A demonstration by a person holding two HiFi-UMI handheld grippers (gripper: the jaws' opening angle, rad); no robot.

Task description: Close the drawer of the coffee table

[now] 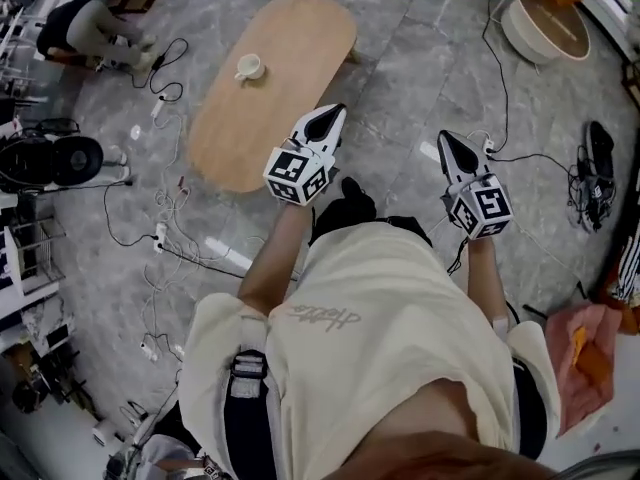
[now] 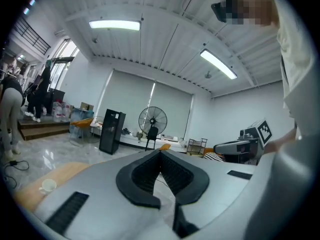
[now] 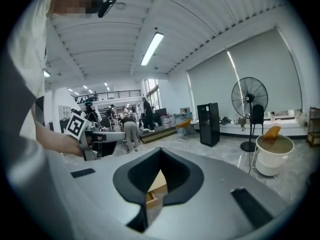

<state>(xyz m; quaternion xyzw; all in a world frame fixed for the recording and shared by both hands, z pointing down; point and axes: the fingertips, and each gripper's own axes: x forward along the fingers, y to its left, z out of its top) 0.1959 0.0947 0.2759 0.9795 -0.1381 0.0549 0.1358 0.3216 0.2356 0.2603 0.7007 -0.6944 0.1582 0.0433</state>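
Note:
The oval wooden coffee table stands on the grey floor ahead of me, with a white cup on top. No drawer shows in the head view. In the right gripper view a wooden edge with what looks like an open drawer front shows through the gap under the jaws. My left gripper is held up near the table's right edge, its jaws closed together on nothing. To its right, over the floor, my right gripper is raised, also shut and empty.
Cables trail across the floor left of the table. A fan lies at far left, and a white tub stands at the back right. Black shoes and a pink cloth are on the right. People stand in the distance.

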